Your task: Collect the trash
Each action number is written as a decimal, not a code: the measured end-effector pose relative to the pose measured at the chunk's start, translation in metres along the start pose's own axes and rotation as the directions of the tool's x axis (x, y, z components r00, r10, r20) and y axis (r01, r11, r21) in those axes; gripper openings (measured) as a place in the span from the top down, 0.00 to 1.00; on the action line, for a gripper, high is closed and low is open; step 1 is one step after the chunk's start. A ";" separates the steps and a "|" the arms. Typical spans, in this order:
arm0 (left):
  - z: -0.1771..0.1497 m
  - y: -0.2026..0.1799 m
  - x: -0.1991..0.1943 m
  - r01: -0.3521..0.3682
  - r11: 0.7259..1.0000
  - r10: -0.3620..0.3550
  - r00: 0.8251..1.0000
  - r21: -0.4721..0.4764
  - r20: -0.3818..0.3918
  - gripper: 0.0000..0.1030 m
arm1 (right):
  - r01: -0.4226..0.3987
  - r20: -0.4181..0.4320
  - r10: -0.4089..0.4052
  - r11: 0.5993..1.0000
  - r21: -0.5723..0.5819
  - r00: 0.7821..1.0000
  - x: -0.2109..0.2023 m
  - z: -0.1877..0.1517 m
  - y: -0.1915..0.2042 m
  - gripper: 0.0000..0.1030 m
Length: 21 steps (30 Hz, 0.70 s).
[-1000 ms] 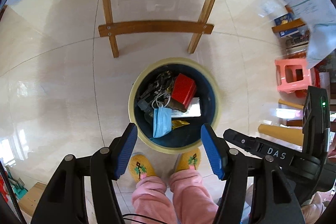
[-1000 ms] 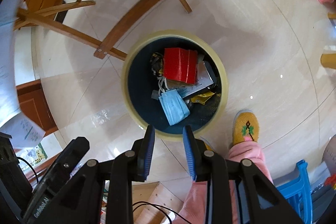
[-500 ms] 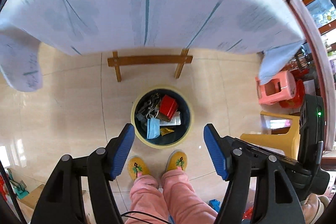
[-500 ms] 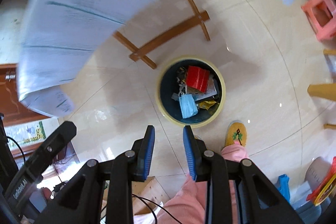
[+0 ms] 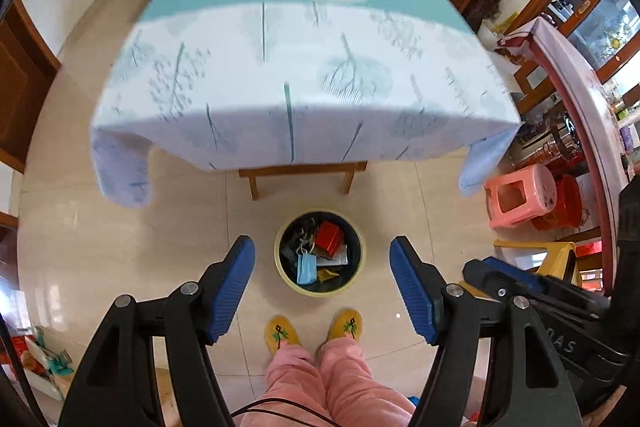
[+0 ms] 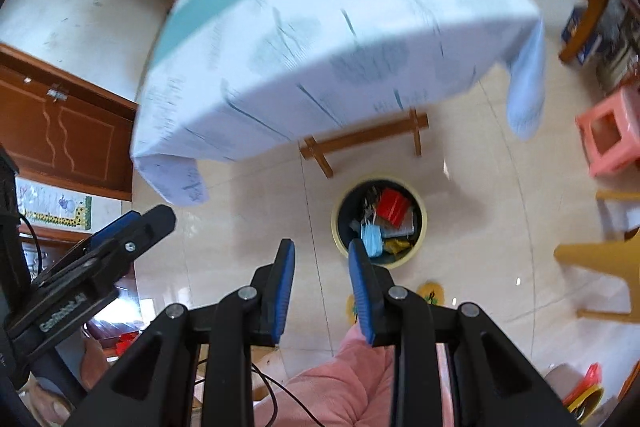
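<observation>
A round bin with a yellow rim (image 5: 357, 275) stands on the floor far below, in front of the table. It holds a red box (image 5: 329, 236), a blue face mask (image 5: 305, 265) and other scraps. It also shows in the right wrist view (image 6: 339, 239). My left gripper (image 5: 322, 269) is wide open and empty, high above the bin. My right gripper (image 6: 321, 269) is open with a narrower gap and holds nothing. Nothing lies on the tablecloth (image 5: 304, 67) that I can see.
The table's wooden leg rail (image 5: 302, 171) stands behind the bin. A pink stool (image 5: 520, 197) and a yellow stool (image 5: 540, 253) stand at the right. The person's yellow slippers (image 5: 282, 333) and pink trousers are just in front of the bin. Cabinets line the left wall.
Both grippers have risen from just above the bin to above table height. The bin now looks small and the tabletop has come into view. Jaw openings are unchanged.
</observation>
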<state>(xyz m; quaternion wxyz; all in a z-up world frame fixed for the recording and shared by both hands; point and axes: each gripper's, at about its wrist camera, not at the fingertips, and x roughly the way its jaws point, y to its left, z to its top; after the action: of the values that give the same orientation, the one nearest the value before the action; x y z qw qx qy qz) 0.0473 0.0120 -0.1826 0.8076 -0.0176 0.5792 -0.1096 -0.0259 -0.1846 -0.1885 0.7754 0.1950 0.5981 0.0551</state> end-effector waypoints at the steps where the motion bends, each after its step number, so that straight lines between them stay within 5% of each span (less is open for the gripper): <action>1: 0.001 -0.003 -0.010 -0.014 1.000 0.014 1.000 0.003 0.013 0.34 | 0.000 0.016 0.000 1.000 -0.014 1.000 -0.012 0.001 0.004 0.72; 10: 0.009 -0.016 -0.095 -0.054 0.998 0.053 0.993 0.009 0.105 0.34 | 0.015 0.181 0.005 0.994 -0.107 0.983 -0.104 0.007 0.047 0.52; 21: 0.004 -0.034 -0.166 -0.106 0.994 0.103 0.963 0.002 0.251 0.34 | 0.084 0.363 -0.007 0.977 -0.196 0.932 -0.169 -0.006 0.084 0.43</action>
<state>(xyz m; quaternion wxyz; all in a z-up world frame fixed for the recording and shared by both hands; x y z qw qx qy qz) -0.0048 0.0109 -0.0216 0.8790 0.0053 0.4718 -0.0681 -0.0659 -0.1602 -0.0058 0.8890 0.1056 0.4411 0.0626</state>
